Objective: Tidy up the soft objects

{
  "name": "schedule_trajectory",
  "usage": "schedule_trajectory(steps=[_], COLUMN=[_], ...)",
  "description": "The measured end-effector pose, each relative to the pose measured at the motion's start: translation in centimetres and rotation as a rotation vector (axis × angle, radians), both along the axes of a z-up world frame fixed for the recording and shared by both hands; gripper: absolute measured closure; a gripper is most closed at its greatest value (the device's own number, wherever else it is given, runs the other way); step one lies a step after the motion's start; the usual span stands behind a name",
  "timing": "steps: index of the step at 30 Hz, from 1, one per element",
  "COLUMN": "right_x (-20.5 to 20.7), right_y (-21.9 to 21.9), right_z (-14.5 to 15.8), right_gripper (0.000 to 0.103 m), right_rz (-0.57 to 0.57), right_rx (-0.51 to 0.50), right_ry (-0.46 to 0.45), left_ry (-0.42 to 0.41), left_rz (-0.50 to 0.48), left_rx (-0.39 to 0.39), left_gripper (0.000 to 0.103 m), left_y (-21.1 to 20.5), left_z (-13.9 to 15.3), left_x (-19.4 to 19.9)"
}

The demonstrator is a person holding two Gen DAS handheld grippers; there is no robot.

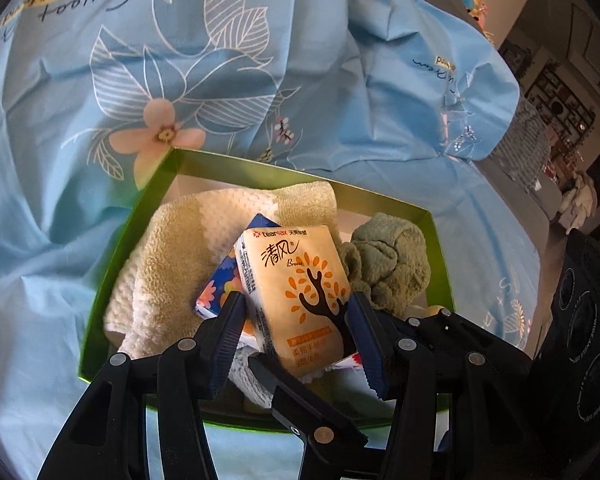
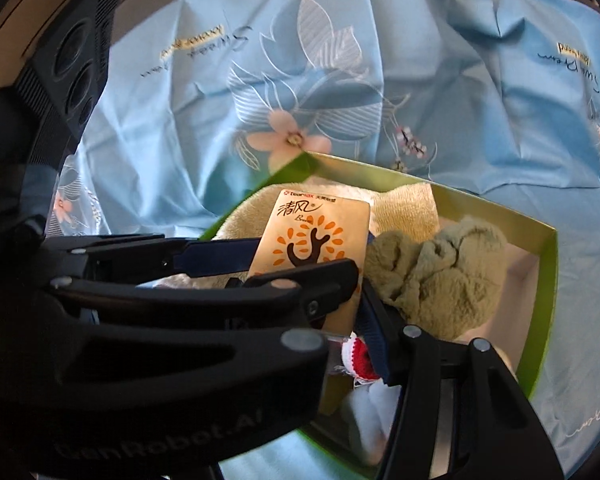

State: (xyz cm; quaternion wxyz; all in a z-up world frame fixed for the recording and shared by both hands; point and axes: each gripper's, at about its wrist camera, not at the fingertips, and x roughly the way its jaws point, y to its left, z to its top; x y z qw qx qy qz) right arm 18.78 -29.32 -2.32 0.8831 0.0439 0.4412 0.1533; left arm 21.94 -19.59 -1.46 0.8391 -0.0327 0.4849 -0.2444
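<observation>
Tissue pack (image 1: 296, 280) is clamped between the pads of the left gripper (image 1: 296, 304) at mid-width, over the green box (image 1: 300, 168). The right gripper (image 2: 344, 320) is crossed under it, jaws half-wide round the pack's lower end; contact can't be confirmed. The pack should be lowered flat before release, and the grippers withdrawn one at a time. Ahead-left is the cream towel (image 1: 172, 260), ahead-right the green cloth (image 1: 388, 264), directly under the pack a blue floral pack (image 1: 216, 296). The slot is tight.

Both hand-held grippers pointed down. The left hand-held gripper (image 1: 296, 340) was half open. The right hand-held gripper (image 2: 332, 320) crossed close beside it, also half open.
</observation>
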Motion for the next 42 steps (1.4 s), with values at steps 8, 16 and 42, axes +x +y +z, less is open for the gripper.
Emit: schedule_trajectory(steps=[8, 16, 42], right_x=[-0.2, -3.5, -11.4], right_y=[0.4, -0.1, -2.8], right_z=[-0.3, 1.7, 6.5], right_gripper=[0.044, 0.028, 0.001], right_rz=[0.003, -0.011, -0.267], right_rx=[-0.046, -0.146, -0.283], right_ry=[0.007, -0.059, -0.060], left_ry=[0.002, -0.053, -0.129], left_rz=[0.023, 0.053, 0.140], left_rx=[0.028, 0.099, 0.197], left_gripper=[0.044, 0.023, 0.014], left_y=[0.8, 2.9, 6.8], left_z=[-0.1, 1.2, 4.4], left_x=[-0.2, -3.1, -11.3])
